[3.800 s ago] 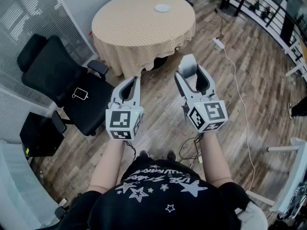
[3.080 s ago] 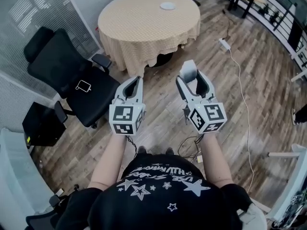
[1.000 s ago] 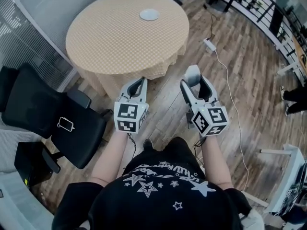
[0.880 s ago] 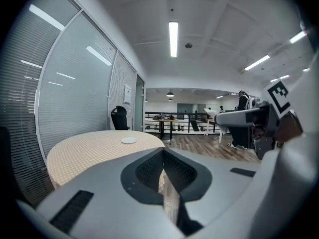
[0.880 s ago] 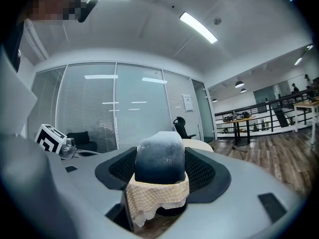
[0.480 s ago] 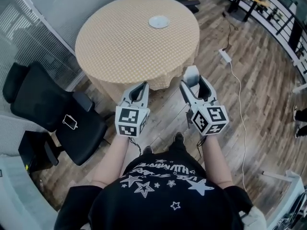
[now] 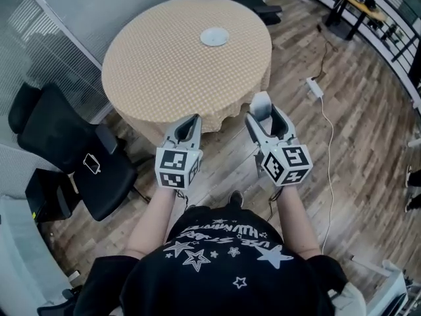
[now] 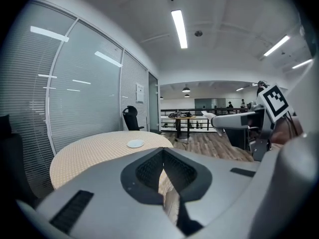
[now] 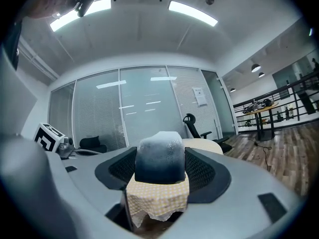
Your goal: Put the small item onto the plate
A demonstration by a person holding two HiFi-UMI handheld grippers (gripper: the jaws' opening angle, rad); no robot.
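Small item (image 9: pixel 159 156), a pale block, is clamped between the jaws of the right gripper (image 7: pixel 266 114) and held over the floor at the near edge of the table (image 7: pixel 151 64). Left gripper (image 7: pixel 190 121) is closed on nothing. Step in hand: carry. The next move calls for a reach to the plate (image 7: pixel 215 37) on the table's far side. The table is closer than earlier.

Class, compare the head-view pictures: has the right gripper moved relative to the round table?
Yes. The right gripper, shut on the small item, has come nearer the round table. Its tips now appear at the table's near edge.
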